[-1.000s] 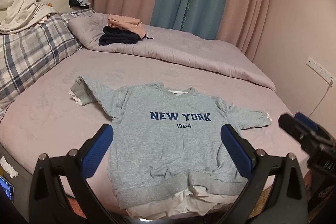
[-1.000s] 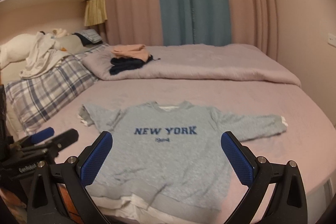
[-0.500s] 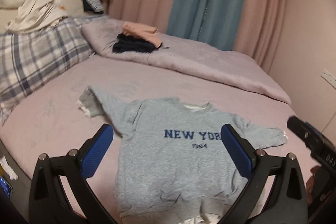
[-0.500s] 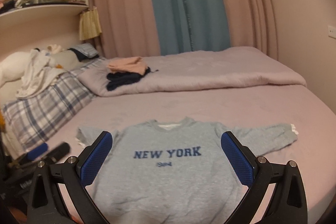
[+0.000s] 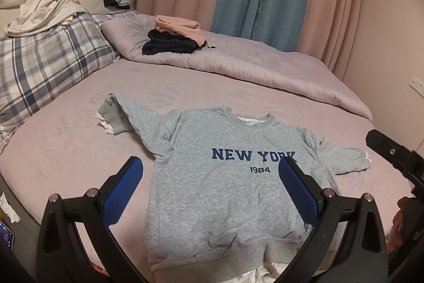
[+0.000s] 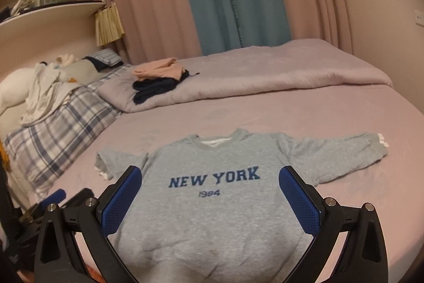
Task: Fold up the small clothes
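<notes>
Grey "NEW YORK 1984" sweatshirt (image 5: 225,192) lies flat, face up, mid-frame on the pink bed sheet (image 5: 66,139), neck toward the curtains, hem at the lower edge, sleeves spread left and right. Left gripper (image 5: 210,190) and right gripper (image 6: 210,198) both hover above it, blue-padded fingers wide apart, holding nothing. Upper centre, a folded pink and navy clothes stack (image 5: 172,37) sits on the lilac quilt (image 5: 265,65); a plaid pillow (image 5: 47,57) lies at the left

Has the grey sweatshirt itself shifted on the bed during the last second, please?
No. The sweatshirt lies the same way relative to the plaid pillow and folded quilt; only the cameras moved.
</notes>
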Demonstrator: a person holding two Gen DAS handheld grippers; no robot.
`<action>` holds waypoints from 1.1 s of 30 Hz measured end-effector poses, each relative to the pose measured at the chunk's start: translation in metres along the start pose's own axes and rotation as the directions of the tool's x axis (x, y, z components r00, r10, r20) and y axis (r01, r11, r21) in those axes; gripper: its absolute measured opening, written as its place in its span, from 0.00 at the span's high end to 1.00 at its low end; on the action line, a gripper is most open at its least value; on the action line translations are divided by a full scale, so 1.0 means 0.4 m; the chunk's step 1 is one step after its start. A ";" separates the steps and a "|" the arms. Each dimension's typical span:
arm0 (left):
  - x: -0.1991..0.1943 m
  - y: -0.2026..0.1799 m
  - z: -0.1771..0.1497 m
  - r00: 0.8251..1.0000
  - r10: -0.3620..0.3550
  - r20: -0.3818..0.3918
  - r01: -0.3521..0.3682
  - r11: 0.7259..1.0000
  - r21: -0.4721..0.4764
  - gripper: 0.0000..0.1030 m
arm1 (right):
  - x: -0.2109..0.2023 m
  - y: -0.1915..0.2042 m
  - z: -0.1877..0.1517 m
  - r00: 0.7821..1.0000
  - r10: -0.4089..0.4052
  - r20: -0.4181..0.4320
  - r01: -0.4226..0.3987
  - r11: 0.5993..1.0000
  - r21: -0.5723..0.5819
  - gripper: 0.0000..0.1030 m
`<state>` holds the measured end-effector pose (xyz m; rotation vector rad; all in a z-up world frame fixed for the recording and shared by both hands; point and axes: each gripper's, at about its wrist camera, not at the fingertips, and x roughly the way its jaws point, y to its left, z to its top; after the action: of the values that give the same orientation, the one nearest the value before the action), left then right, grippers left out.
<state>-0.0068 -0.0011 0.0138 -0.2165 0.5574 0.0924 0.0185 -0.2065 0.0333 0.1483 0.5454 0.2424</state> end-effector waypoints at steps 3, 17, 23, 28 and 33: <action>0.014 0.003 -0.006 1.000 -0.009 -0.024 0.009 1.000 -0.012 0.01 | 0.010 -0.018 0.002 1.000 -0.021 -0.013 0.021 0.999 0.035 0.01; 0.067 0.007 -0.028 0.997 -0.006 -0.078 0.003 0.999 -0.039 0.01 | 0.046 -0.028 -0.021 0.999 -0.011 -0.045 0.013 0.999 0.029 0.01; 0.098 0.008 -0.021 0.996 0.010 -0.087 -0.014 0.999 -0.045 0.01 | 0.072 -0.044 -0.029 0.998 0.007 -0.058 -0.004 0.999 0.040 0.01; 0.135 0.001 -0.005 0.995 0.017 -0.103 -0.020 0.999 -0.028 0.01 | 0.112 -0.066 -0.035 0.997 0.016 -0.081 -0.011 0.998 0.065 0.01; 0.166 -0.010 0.046 0.992 -0.026 -0.120 0.020 0.999 -0.044 0.02 | 0.141 -0.054 -0.006 0.996 0.012 -0.084 -0.010 1.000 0.020 0.01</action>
<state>0.0595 0.0009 -0.0057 -0.2713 0.6736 0.0691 0.0679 -0.2119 -0.0011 0.1601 0.6308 0.2550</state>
